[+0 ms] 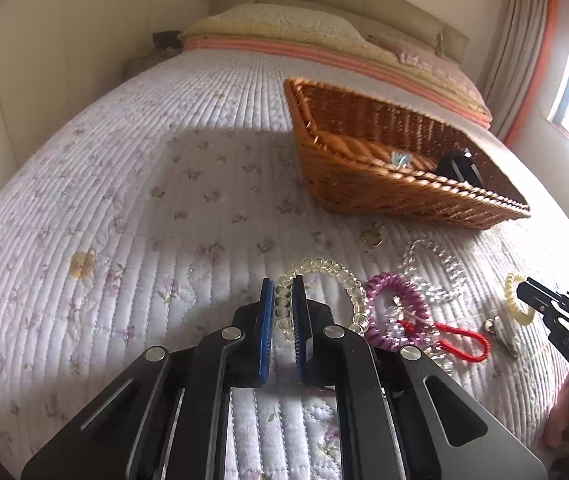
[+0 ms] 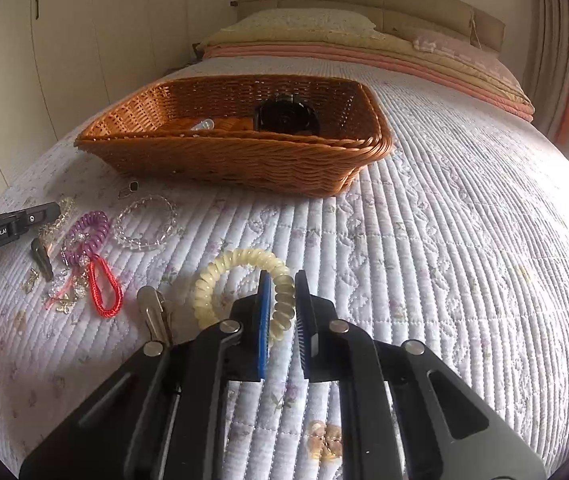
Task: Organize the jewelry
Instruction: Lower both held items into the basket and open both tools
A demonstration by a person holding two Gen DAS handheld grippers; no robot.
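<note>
The left tool pinches the near arc of a clear spiral hair tie on the bed; the right tool clamps a cream spiral hair tie likewise. The wicker basket lies ahead of both. Each grip looks shallow, so a quick lift may let the springy coil slip free. Right of the left tool, the purple coil seems tangled close and may drag along.

A bed with a quilted floral cover carries a wicker basket toward its head. Nearer its foot lie coiled hair ties, a clear bead bracelet, a red cord loop and a metal clip.
</note>
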